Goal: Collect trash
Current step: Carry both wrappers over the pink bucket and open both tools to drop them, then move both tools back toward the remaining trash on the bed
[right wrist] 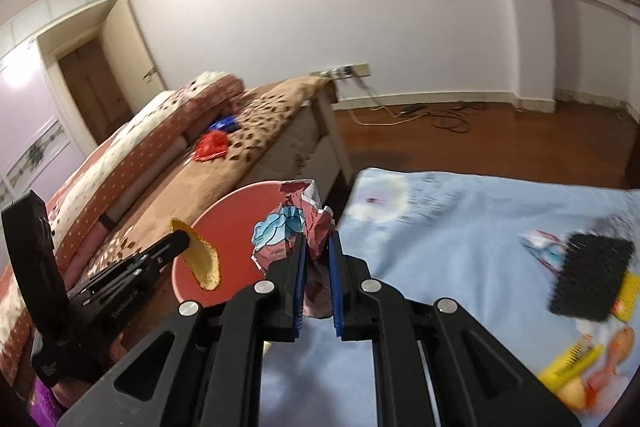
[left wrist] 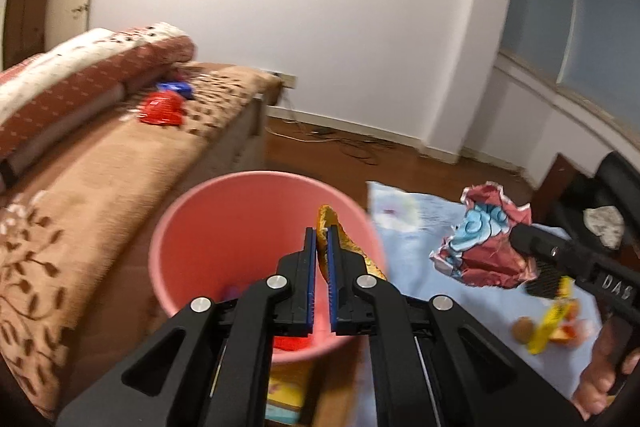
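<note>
Carrying two pieces of trash to the pink bin (left wrist: pixel 224 227). Left gripper (left wrist: pixel 322 233) clamped on an orange peel (left wrist: pixel 340 239), hanging over the bin's mouth. Right gripper (right wrist: pixel 317 245) pinched tight on a crumpled wrapper (right wrist: pixel 296 223), just beside the rim, above the blue cloth (right wrist: pixel 460 227). Next, probably: parting the left jaws, then bringing the wrapper over the opening.

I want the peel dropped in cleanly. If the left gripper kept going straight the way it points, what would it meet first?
Probably the inside of the pink bin: the left gripper, shut on the orange peel, points into its mouth. Depth is unclear.
</note>
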The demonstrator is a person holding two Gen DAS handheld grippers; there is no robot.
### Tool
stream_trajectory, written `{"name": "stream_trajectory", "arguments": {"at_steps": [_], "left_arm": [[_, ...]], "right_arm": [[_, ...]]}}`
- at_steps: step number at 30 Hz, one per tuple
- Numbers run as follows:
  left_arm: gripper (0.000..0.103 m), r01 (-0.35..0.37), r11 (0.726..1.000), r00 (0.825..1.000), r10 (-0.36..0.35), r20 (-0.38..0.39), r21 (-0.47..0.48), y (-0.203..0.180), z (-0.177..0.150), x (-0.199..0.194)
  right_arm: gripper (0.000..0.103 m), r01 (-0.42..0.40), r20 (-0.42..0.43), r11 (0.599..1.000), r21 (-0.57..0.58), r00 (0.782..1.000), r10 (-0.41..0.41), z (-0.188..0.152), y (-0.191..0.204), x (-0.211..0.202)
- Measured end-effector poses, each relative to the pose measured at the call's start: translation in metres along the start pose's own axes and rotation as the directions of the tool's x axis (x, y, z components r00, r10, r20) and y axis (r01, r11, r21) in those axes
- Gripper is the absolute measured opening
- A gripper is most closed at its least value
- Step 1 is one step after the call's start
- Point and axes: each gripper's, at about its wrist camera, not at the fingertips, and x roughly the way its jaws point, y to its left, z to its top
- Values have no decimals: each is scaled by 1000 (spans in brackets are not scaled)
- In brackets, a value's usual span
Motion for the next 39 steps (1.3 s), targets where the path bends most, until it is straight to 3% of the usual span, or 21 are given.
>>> {"name": "stream_trajectory", "arguments": {"at_steps": [9,18,19,20,22,23,29,39], "left_arm": [[4,-48,999,998,47,-32,-24,39,-9,12],[5,-31,997,997,26,-68,-75,57,-13,30],[8,-35,997,996,29,-82,-74,58,-14,33],[17,-36,997,996,30,-86,-71,57,-14,34],[36,-39,997,996,33,-79,-72,58,-15,34],[39,-40,996,997,34,-73,-77,59,-15,33],[39,-6,995,997,-3,-83,-101,55,-14,31],[39,61,998,994,-64,-92,-35,13,-20,20]], "right_arm": [[10,-22,-53,996,-88,998,17,4,50,59],[13,-20,-94,997,-78,996,13,-5,53,89],[22,-29,-103,997,-70,994,22,-6,51,91],[34,-36,-111,997,-63,993,29,-6,50,93],[39,-40,-109,997,-60,993,33,-7,48,93],[39,-42,-109,997,-62,993,35,-7,47,92],[39,-42,-108,997,-63,993,35,-16,38,76],[39,4,-120,998,-57,993,-11,-48,12,26]]}}
